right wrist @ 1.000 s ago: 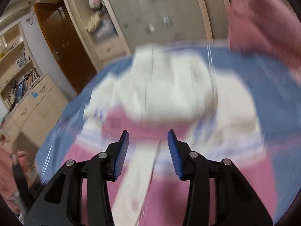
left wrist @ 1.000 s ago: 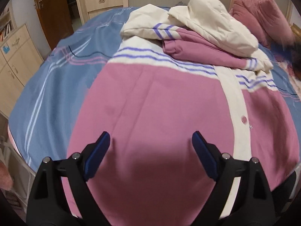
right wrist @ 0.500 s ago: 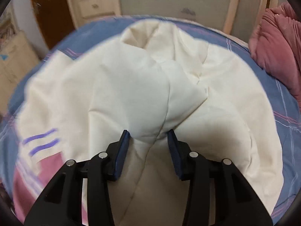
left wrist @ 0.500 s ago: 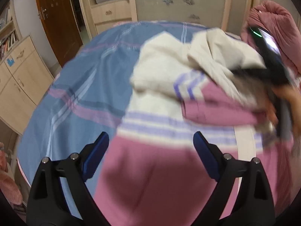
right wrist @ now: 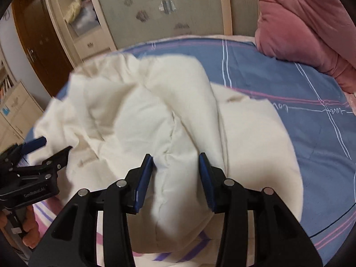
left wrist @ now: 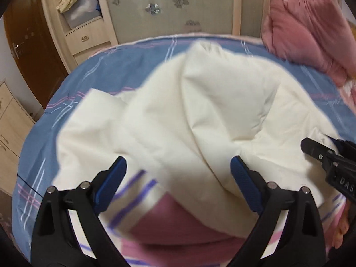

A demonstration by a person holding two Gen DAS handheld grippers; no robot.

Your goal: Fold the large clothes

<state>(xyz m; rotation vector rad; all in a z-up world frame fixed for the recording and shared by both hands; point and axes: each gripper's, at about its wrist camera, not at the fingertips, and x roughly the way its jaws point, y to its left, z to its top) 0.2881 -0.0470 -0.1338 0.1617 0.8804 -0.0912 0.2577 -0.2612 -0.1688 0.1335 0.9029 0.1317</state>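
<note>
A large jacket lies on the bed, its bunched cream hood and upper part uppermost, with a pink panel and purple stripes near me. My left gripper hovers over the cream cloth near the striped edge, its jaws wide and still opening, nothing pressed between them. My right gripper is about half open, its blue pads either side of a raised cream fold without clamping it. Each gripper shows in the other's view: the right gripper at the right edge, the left gripper at the left edge.
The bed's blue striped sheet shows around the jacket. A rolled pink quilt sits at the far right corner. Beyond the bed stand a wardrobe with frosted panels, a brown door and a pale cabinet on the left.
Both grippers travelled from the jacket's pink body up to the cream hood end. The right one dropped closer to the cloth. The left jaws spread slightly wider.
</note>
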